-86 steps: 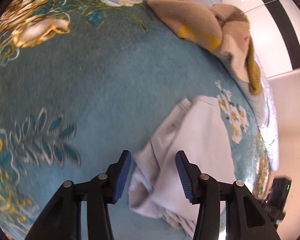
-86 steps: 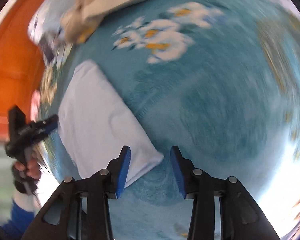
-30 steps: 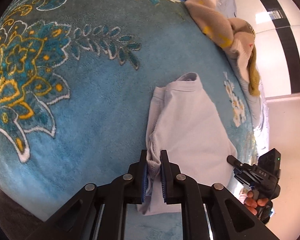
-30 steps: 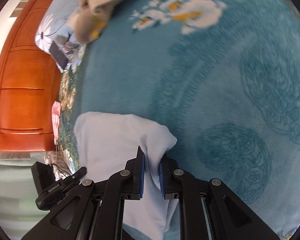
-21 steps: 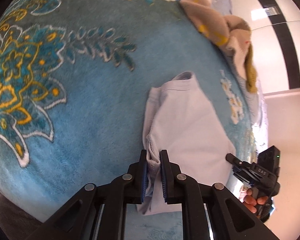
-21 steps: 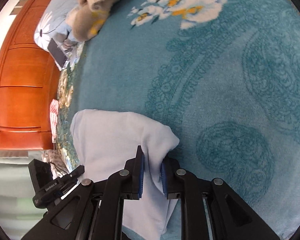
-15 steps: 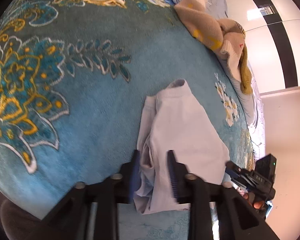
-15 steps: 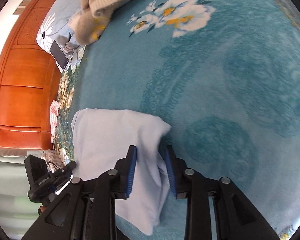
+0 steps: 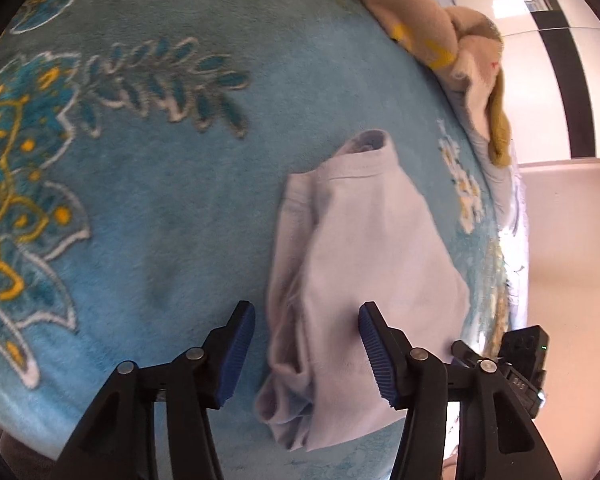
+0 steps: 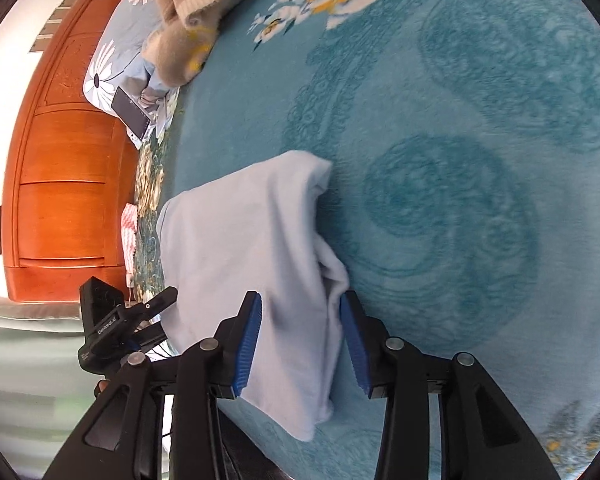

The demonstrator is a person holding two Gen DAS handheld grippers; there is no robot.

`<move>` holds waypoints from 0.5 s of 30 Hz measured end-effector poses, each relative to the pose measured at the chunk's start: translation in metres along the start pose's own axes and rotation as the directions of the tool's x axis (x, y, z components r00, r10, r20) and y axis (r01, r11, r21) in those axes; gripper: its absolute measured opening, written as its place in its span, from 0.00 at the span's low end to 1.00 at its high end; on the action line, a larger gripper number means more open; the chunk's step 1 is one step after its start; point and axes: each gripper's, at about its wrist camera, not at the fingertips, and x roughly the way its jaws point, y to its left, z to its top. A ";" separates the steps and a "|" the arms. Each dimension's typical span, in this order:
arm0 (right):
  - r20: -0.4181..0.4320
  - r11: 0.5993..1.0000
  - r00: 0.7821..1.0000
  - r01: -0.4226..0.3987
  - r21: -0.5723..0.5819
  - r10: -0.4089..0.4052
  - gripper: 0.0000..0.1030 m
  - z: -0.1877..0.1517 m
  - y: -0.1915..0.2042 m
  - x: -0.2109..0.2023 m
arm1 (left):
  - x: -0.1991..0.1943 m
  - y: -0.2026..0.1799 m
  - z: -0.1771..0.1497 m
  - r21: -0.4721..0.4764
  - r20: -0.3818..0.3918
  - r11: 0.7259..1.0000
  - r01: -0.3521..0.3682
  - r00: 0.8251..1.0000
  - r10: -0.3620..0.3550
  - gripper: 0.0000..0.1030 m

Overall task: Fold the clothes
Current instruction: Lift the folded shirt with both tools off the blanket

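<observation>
Shirt (image 9: pixel 364 264) on blanket (image 9: pixel 160 208), between spread left fingers (image 9: pixel 236 350); right fingers (image 10: pixel 249 338) too

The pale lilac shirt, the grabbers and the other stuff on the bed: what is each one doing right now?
Pale lilac cotton shirt: folded, lying flat on the teal floral plush blanket, one edge bunched.
Left gripper: jaws open, astride the shirt's bunched edge.
Right gripper: jaws open, astride the shirt's other edge.
Beige knitted sweater: crumpled, unfolded.
Dark flat phone: screen dark, lying on the daisy-print pillow.
</observation>
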 end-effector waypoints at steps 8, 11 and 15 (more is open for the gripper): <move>-0.006 0.999 0.999 -0.042 0.001 0.042 0.44 -0.001 0.006 0.011 | 0.019 -0.007 -0.003 -0.024 -0.045 0.995 0.098 0.994 -0.099 0.55; -0.007 0.999 0.999 -0.033 -0.001 0.033 0.41 0.000 0.010 0.015 | 0.018 -0.012 -0.005 -0.003 -0.038 0.998 0.070 0.997 -0.070 0.45; -0.016 1.000 1.000 0.026 0.006 -0.026 0.18 0.002 0.014 0.019 | 0.019 -0.026 -0.013 0.034 -0.022 0.999 0.020 1.000 -0.019 0.24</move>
